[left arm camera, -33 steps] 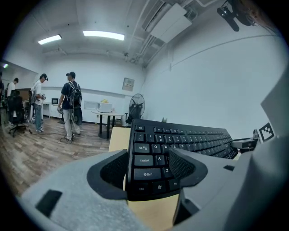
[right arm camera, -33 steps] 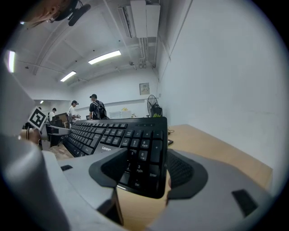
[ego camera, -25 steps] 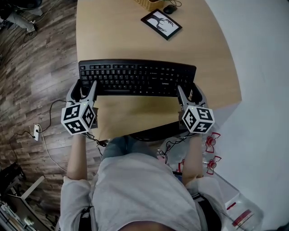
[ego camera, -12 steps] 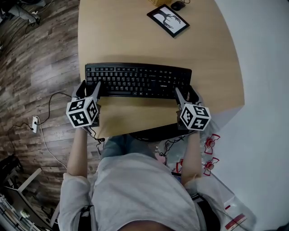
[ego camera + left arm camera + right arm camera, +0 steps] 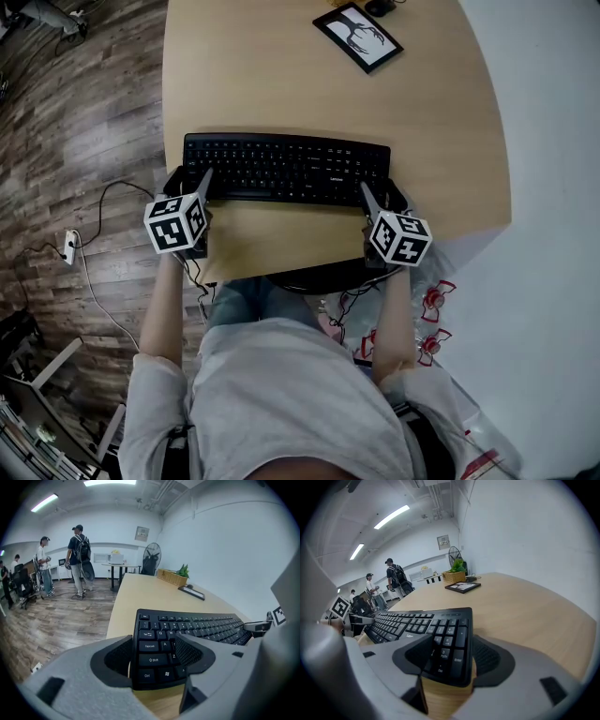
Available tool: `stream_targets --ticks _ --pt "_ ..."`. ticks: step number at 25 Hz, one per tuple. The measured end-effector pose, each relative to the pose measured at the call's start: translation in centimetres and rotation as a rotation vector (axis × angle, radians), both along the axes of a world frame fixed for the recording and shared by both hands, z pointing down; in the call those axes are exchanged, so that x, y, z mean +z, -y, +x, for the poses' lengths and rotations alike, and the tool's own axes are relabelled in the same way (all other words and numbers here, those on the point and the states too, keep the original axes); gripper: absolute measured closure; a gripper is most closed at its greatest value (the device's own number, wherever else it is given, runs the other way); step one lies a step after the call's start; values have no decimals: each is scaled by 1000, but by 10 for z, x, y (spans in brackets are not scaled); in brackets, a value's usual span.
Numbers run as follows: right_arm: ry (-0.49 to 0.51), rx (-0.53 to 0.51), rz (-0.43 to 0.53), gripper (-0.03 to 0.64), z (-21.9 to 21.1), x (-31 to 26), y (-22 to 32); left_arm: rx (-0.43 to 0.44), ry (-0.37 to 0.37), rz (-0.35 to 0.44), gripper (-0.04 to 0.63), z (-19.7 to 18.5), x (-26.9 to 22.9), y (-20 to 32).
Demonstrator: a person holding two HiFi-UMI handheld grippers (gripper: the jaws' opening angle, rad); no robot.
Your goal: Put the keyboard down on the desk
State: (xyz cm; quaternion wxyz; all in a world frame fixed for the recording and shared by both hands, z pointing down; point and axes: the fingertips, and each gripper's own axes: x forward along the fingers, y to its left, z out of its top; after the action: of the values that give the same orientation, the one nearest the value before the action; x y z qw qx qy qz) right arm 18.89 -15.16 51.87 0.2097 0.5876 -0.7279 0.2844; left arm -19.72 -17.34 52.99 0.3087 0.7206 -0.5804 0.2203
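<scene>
A black keyboard [image 5: 286, 169] lies level and crosswise over the near part of the wooden desk [image 5: 281, 84]. My left gripper [image 5: 187, 178] is shut on its left front corner, with the Ctrl and Shift keys [image 5: 152, 660] between the pads. My right gripper [image 5: 380, 190] is shut on the right front corner, around the number pad [image 5: 447, 644]. In both gripper views the keyboard [image 5: 197, 627] [image 5: 412, 620] runs away from the jaws across the desk. Whether its underside touches the wood is hidden.
A framed picture [image 5: 357, 36] and a mouse [image 5: 380, 7] sit at the desk's far end, beside a wicker basket with a plant [image 5: 172, 577]. The desk's near edge is just under my grippers. A power strip with cables [image 5: 67, 246] lies on the floor at left. People [image 5: 79, 555] stand far off.
The keyboard has gone down and away from the camera, and now looks smaller and closer to the desk. Both grippers went with it and kept their hold.
</scene>
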Motion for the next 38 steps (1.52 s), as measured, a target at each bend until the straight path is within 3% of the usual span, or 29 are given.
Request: stream_targets --ticks 13,21,23,25,28,31,38 --pt "9 17 -57 360 2 21 0 -7 41 -26 312 2 13 1" --pt "13 57 -22 360 4 18 -3 1 53 27 312 0 7 -2" --pt "-5 69 5 364 5 11 -7 16 102 58 317 -2 0 -4" --pt "-16 72 46 386 4 -2 -12 29 147 99 377 -2 -13 -7" --pt "-31 92 125 581 2 -30 -17 20 189 174 514 -5 -37 -12" --pt "6 80 191 601 -7 -57 -27 33 207 246 584 -4 -60 -18" --pt "-15 122 357 604 -17 -114 -54 82 111 399 586 4 -123 -35"
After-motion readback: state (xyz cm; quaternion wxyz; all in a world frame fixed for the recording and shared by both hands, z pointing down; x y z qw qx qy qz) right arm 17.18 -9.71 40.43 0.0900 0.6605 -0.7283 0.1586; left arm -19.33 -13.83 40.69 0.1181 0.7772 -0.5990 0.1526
